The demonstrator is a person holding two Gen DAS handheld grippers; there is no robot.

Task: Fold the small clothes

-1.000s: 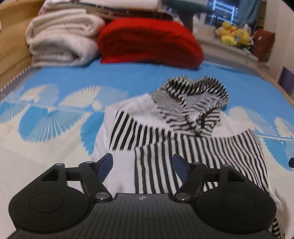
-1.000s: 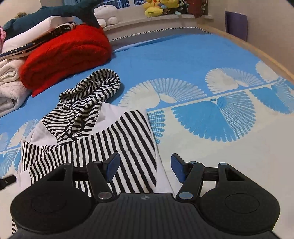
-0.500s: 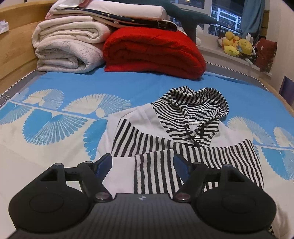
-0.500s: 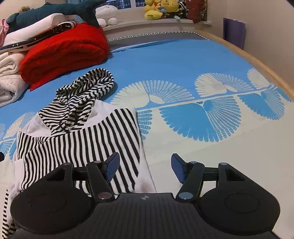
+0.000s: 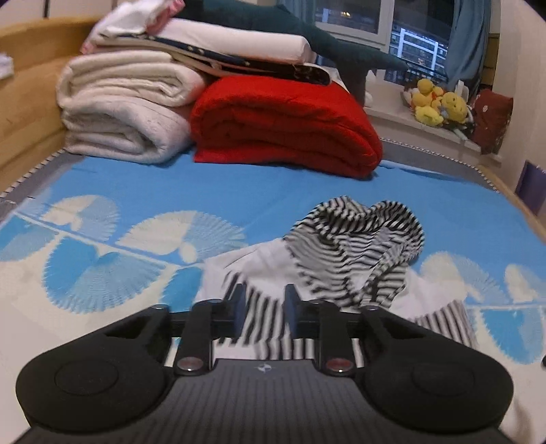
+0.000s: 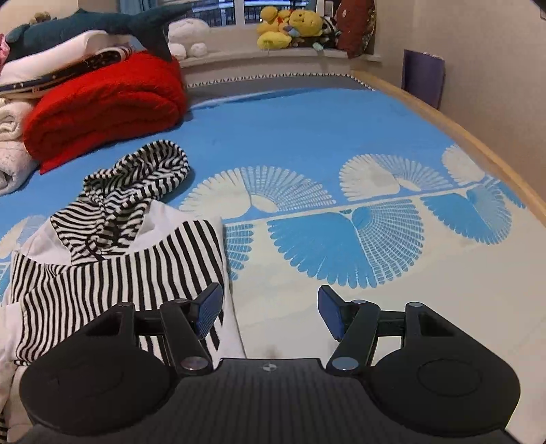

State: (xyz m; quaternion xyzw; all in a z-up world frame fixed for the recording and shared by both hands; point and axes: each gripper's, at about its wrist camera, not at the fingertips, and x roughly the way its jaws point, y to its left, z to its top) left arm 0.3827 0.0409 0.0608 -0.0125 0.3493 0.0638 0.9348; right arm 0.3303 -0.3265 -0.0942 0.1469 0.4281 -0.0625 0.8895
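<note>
A small white hoodie (image 5: 344, 273) with black-and-white striped hood and sleeves lies on the blue patterned bed sheet (image 5: 239, 191). Both striped sleeves are folded across its front. My left gripper (image 5: 262, 312) is low over the hoodie's left side, its jaws narrowed around the striped sleeve fabric, which looks blurred. In the right wrist view the hoodie (image 6: 112, 252) lies to the left. My right gripper (image 6: 269, 312) is open and empty, its left finger over the hoodie's right edge and the rest over bare sheet.
A folded red blanket (image 5: 286, 126) and rolled white blankets (image 5: 126, 112) are stacked at the head of the bed. Plush toys (image 6: 290, 27) sit on the windowsill. A wooden bed rail (image 6: 460, 129) runs along the right side.
My left gripper's jaws have closed in from wide open and it has dropped lower onto the striped sleeve. The right gripper stays open and has shifted slightly to the right.
</note>
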